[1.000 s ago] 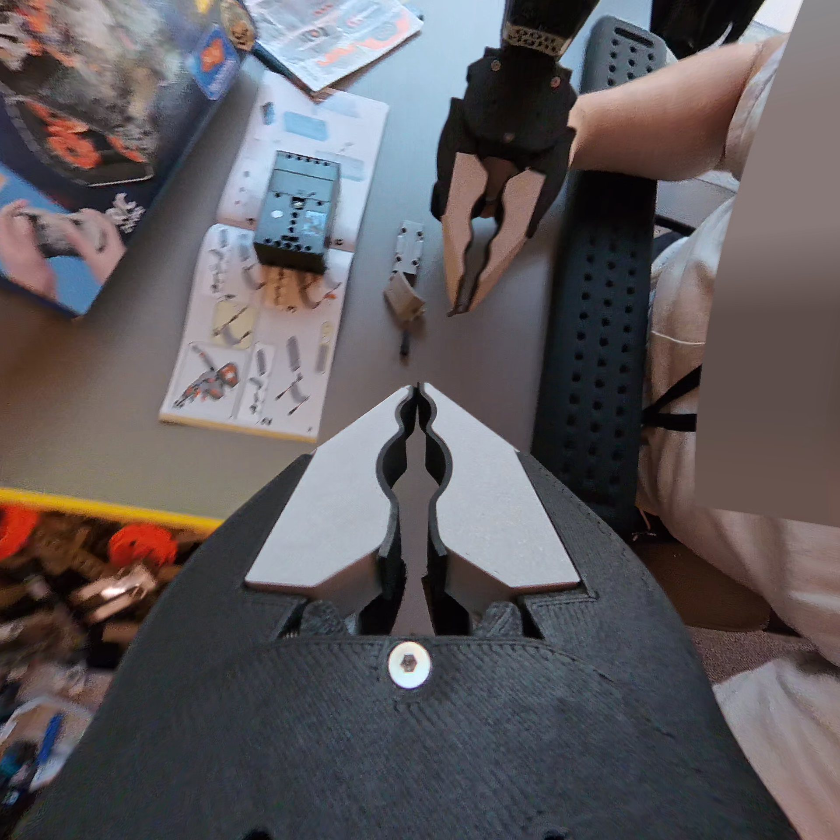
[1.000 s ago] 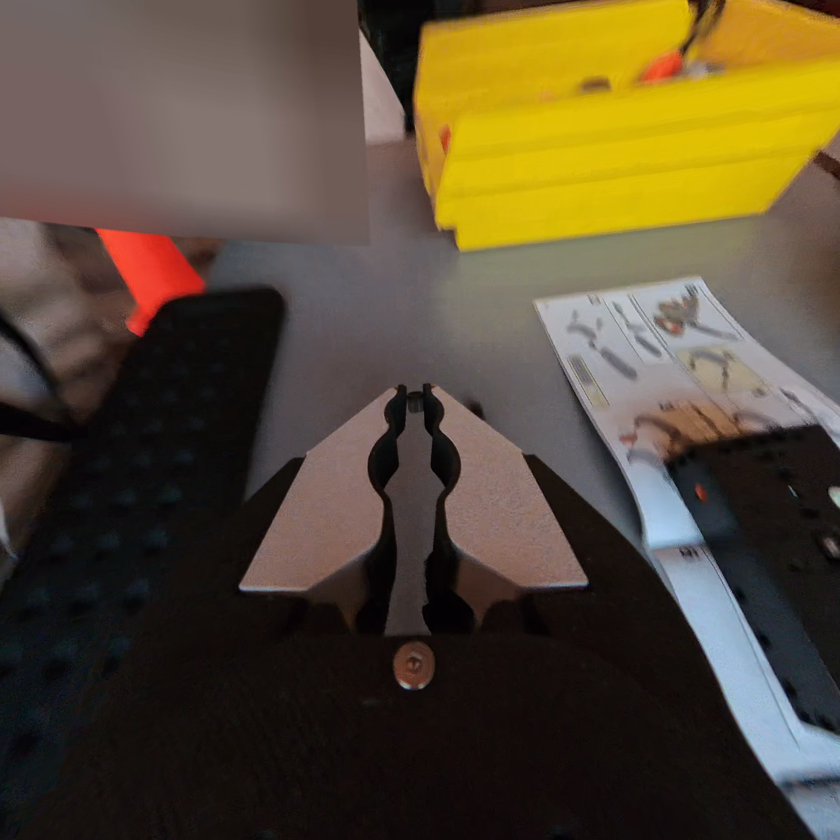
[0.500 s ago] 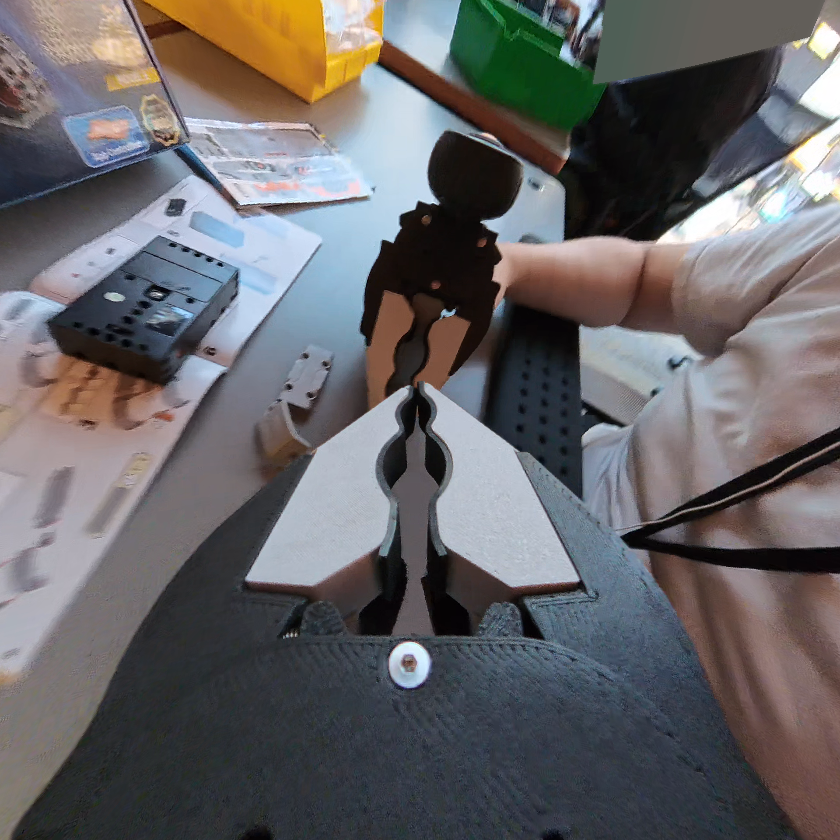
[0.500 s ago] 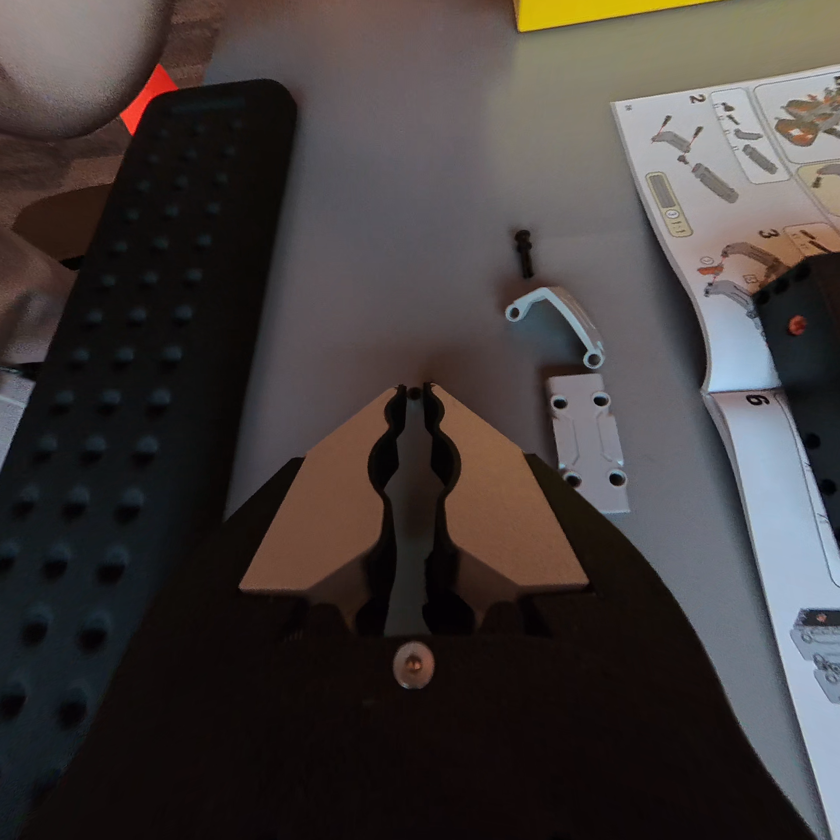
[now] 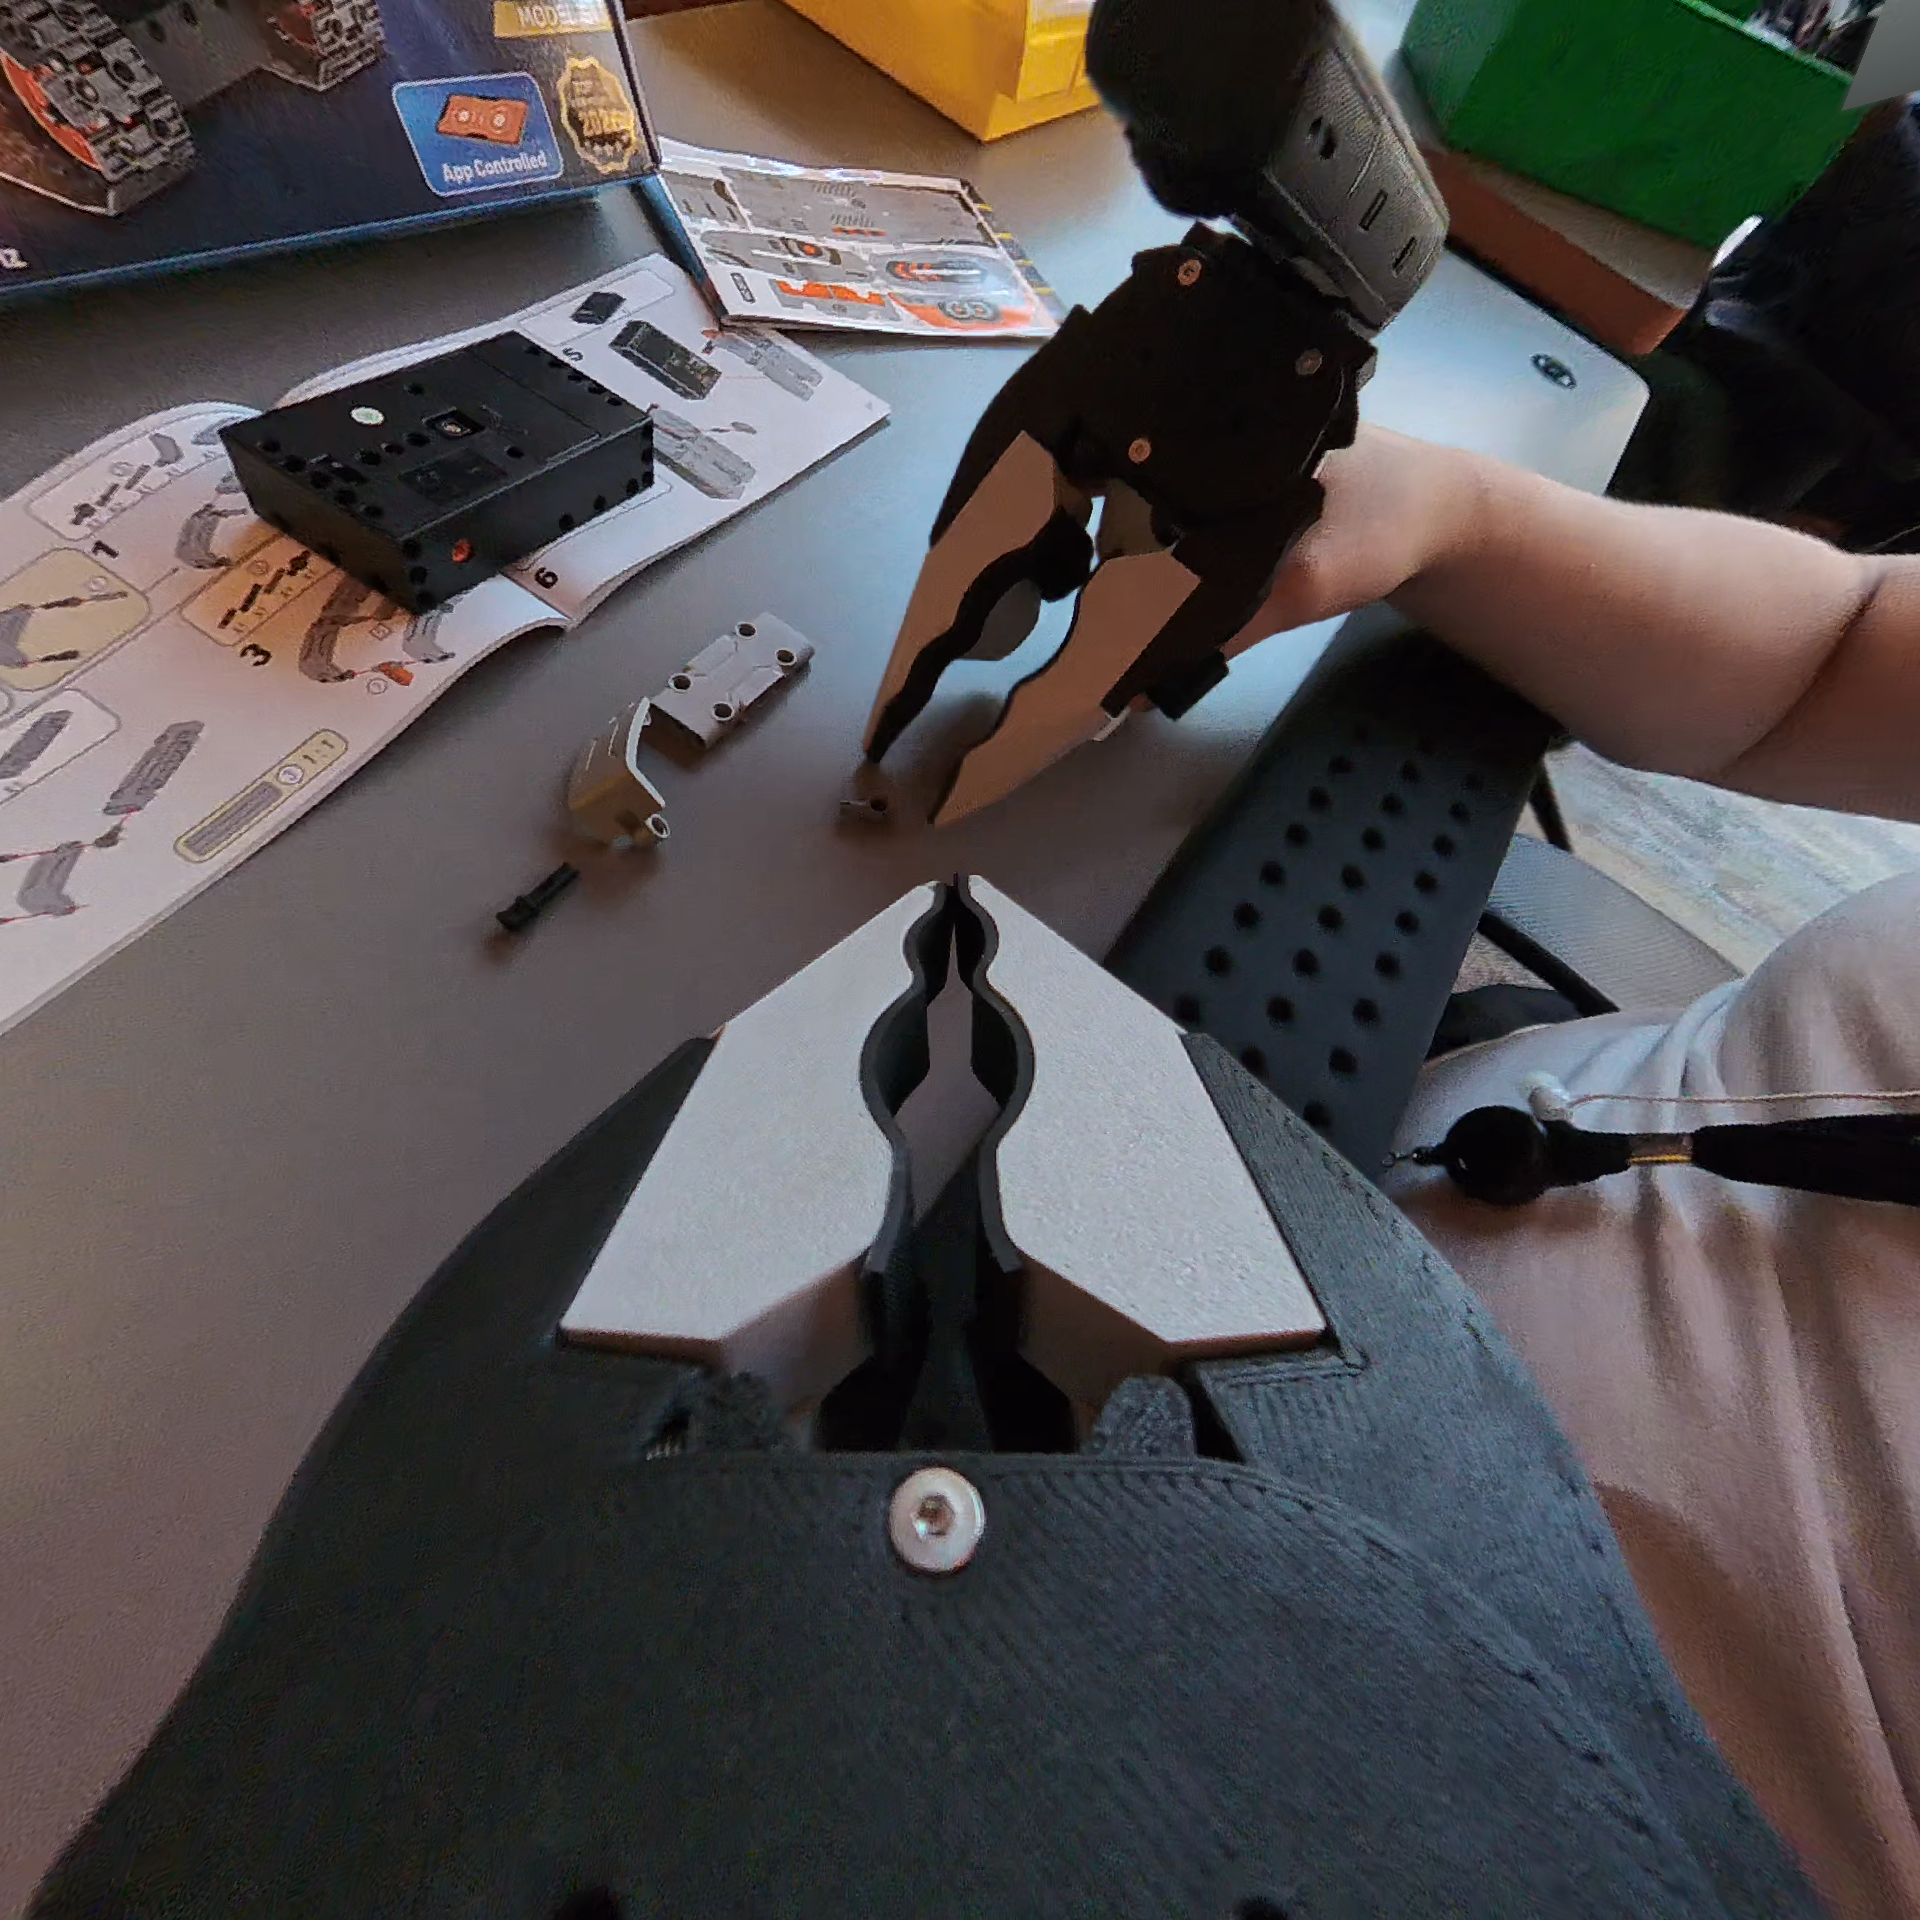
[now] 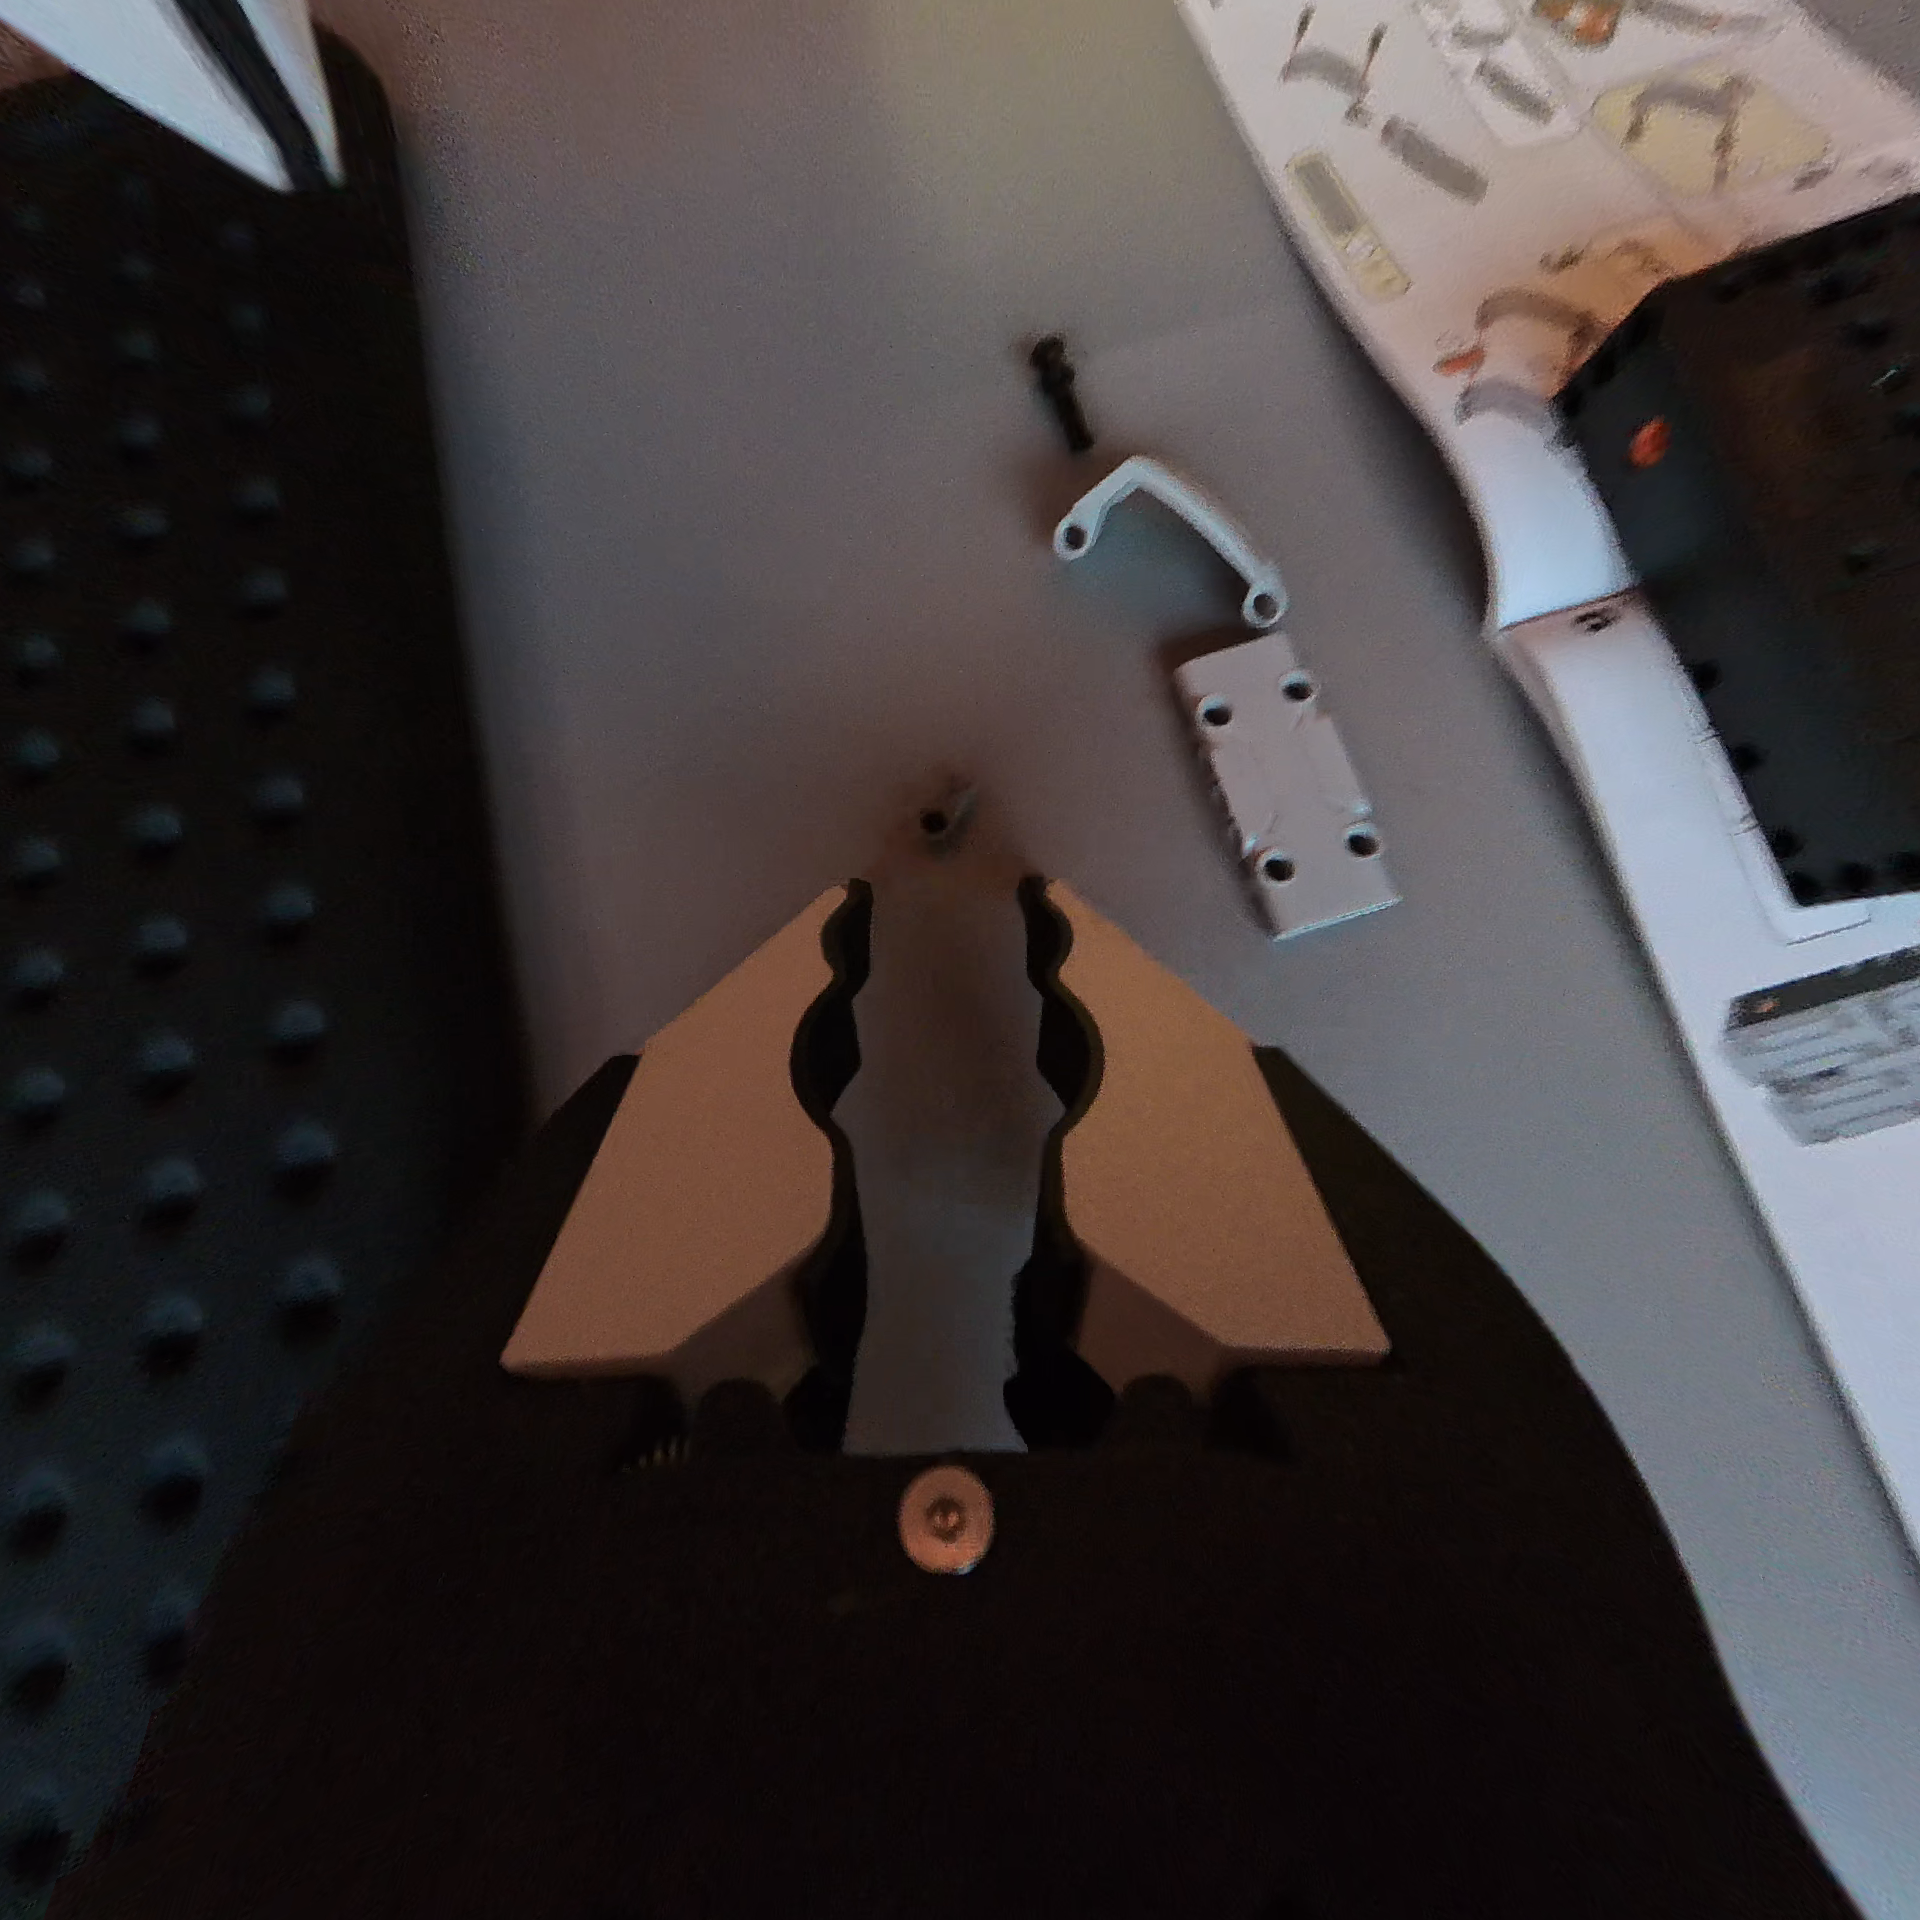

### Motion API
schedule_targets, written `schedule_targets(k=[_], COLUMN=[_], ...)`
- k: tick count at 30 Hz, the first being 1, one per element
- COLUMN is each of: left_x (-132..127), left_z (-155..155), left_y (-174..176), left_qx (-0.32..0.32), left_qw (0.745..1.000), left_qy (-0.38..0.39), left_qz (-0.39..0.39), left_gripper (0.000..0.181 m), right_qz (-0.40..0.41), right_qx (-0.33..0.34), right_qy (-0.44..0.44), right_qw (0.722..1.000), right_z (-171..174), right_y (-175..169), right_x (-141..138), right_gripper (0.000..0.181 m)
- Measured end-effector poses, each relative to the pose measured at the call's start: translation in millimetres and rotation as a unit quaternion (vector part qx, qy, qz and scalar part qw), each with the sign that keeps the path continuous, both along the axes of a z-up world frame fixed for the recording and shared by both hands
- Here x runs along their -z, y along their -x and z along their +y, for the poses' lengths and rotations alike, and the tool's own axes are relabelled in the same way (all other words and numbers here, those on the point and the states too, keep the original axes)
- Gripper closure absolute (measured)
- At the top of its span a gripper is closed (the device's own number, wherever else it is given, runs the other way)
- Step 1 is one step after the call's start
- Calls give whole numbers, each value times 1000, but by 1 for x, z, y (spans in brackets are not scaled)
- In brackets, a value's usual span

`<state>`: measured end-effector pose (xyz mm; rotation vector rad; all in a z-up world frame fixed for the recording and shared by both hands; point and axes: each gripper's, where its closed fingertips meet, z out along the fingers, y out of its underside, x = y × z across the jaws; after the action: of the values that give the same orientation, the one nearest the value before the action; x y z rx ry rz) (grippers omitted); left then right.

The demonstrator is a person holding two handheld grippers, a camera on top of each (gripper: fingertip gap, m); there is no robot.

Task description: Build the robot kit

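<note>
My left gripper (image 5: 954, 883) is shut with nothing in it and hangs over the dark table (image 5: 260, 1143). My right gripper (image 6: 943, 883) is open, its tips down at the table; it also shows in the left wrist view (image 5: 899, 779). A small grey connector piece (image 6: 940, 821) lies on the table just ahead of its fingertips, free of both pads; it also shows in the left wrist view (image 5: 864, 807). To the side lie a flat grey panel with holes (image 6: 1283, 784), a curved grey panel (image 6: 1164, 530) and a black pin (image 6: 1062, 393).
A black hub box (image 5: 447, 462) sits on an open instruction booklet (image 5: 156, 665). A blue product box (image 5: 312, 125), a sticker sheet (image 5: 842, 249), a yellow bin (image 5: 956, 52) and a green bin (image 5: 1621, 94) stand farther back. A black perforated armrest (image 5: 1340, 862) runs along the table edge by the person. My right gripper's tips are some 11 cm from the black pin (image 6: 1062, 393). My left wrist view (image 5: 527, 901) looks at it from another angle.
My right gripper's jaws opened and the small grey piece held at their tips left the grasp; it now lies on the table. My left gripper stayed shut and drew back, still facing the parts.
</note>
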<state>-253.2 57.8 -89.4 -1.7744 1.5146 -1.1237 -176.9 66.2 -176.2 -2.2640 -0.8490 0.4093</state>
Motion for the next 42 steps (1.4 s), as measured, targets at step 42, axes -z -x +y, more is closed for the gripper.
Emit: schedule_targets(k=[42], left_x=[-108], left_z=[190], left_y=[6], left_qx=[-256], left_qw=[841], left_qy=[-380], left_qz=[-289], left_gripper=[181], right_qz=[63], right_qx=[58], right_qy=[-339], right_qw=[937], right_z=[107], right_y=[27], right_x=[-104], right_gripper=[175])
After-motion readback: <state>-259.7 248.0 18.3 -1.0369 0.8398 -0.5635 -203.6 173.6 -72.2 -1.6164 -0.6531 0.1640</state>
